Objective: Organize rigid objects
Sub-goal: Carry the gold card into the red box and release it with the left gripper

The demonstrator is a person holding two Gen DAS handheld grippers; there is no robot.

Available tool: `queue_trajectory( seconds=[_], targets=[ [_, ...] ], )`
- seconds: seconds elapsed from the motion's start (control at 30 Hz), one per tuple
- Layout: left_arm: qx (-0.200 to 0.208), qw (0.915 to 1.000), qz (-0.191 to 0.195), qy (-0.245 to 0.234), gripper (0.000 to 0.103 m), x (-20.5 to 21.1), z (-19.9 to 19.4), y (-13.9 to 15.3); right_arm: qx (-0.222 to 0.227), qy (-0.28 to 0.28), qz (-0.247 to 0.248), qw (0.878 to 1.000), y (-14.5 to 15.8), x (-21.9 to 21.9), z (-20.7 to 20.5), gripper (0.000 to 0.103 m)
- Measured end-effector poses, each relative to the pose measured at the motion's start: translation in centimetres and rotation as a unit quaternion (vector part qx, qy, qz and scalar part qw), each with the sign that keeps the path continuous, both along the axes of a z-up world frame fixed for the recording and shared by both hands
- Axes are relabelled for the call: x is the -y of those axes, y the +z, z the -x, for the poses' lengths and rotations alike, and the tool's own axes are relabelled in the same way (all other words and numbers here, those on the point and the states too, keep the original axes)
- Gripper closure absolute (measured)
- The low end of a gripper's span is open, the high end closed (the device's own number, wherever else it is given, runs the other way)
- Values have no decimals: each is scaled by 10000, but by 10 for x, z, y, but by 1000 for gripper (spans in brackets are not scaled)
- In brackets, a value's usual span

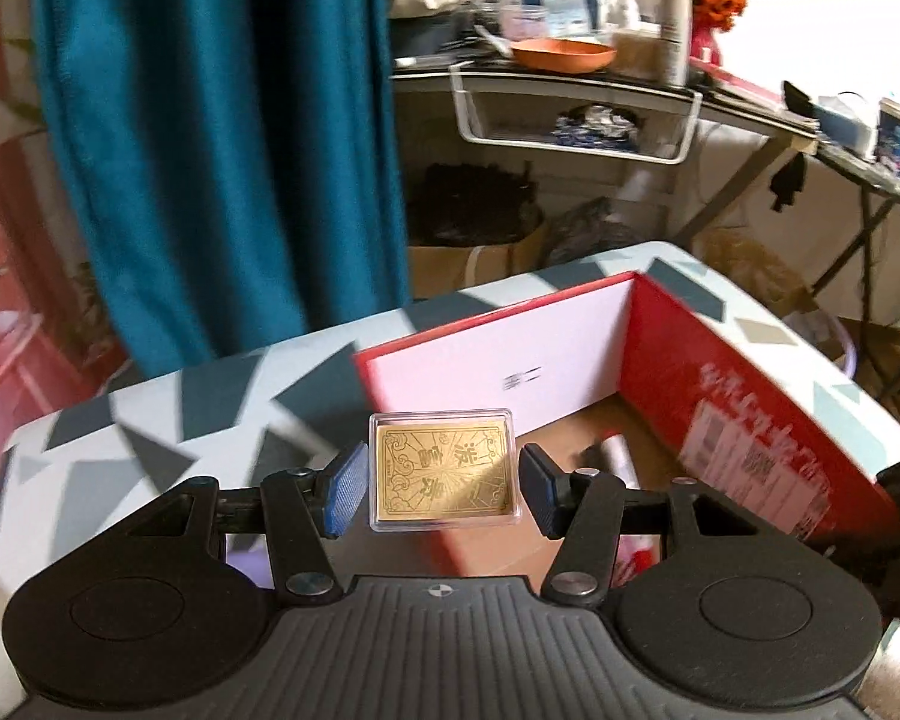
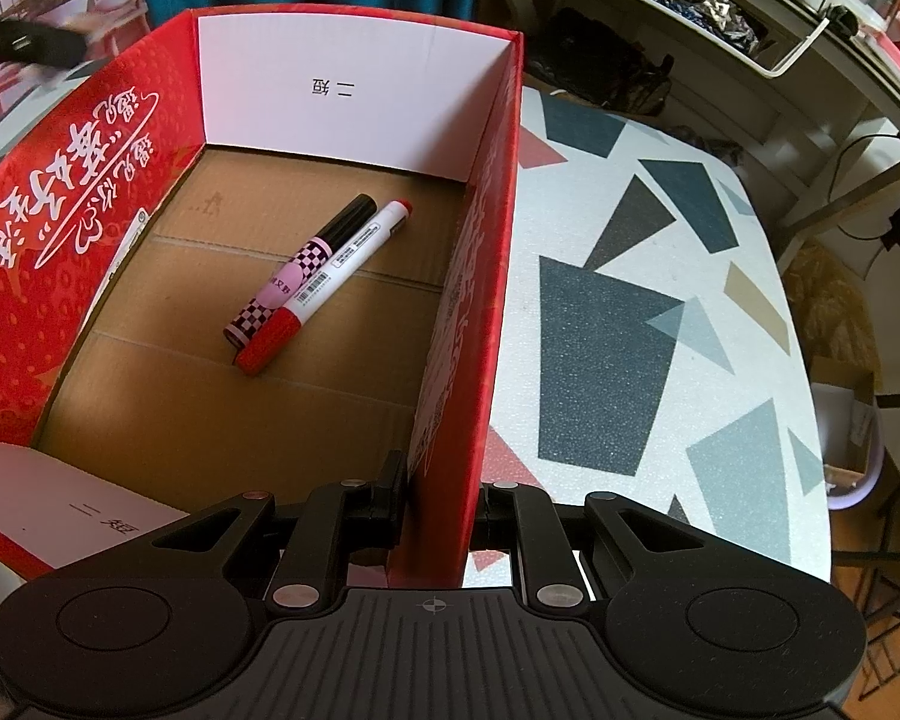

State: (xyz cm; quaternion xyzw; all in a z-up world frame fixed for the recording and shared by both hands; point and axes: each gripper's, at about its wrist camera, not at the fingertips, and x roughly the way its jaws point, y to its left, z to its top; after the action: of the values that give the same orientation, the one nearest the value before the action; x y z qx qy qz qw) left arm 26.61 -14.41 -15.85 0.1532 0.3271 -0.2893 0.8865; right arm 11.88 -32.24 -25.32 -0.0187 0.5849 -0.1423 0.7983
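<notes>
1. Left claw (image 1: 444, 483) is clamped on a clear plastic case holding a gold engraved card (image 1: 444, 468), pads on its two side edges, flat face up to the camera; likely so it can drop flat.
2. Case hangs above the counter, w/ the open red cardboard box (image 1: 720, 396) just beyond & to the right.
3. Right claw (image 2: 438, 504) is pinched together on the box's right wall, near end, prob. to steady it.
4. Inside, on the brown floor: a black-capped checkered pink marker (image 2: 306, 267) & a red-capped white marker (image 2: 330, 288), touching side by side.
5. White patterned counter (image 2: 648, 300) lies right of the box.
</notes>
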Motion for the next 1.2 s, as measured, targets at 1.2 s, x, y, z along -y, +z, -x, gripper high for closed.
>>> queue_trajectory(
  seconds=[1.2],
  targets=[
    [-500, 9971, 207, -527, 17, 18, -31, -26, -15, 1, 7, 10000, 0, -1, -1, 88]
  ],
)
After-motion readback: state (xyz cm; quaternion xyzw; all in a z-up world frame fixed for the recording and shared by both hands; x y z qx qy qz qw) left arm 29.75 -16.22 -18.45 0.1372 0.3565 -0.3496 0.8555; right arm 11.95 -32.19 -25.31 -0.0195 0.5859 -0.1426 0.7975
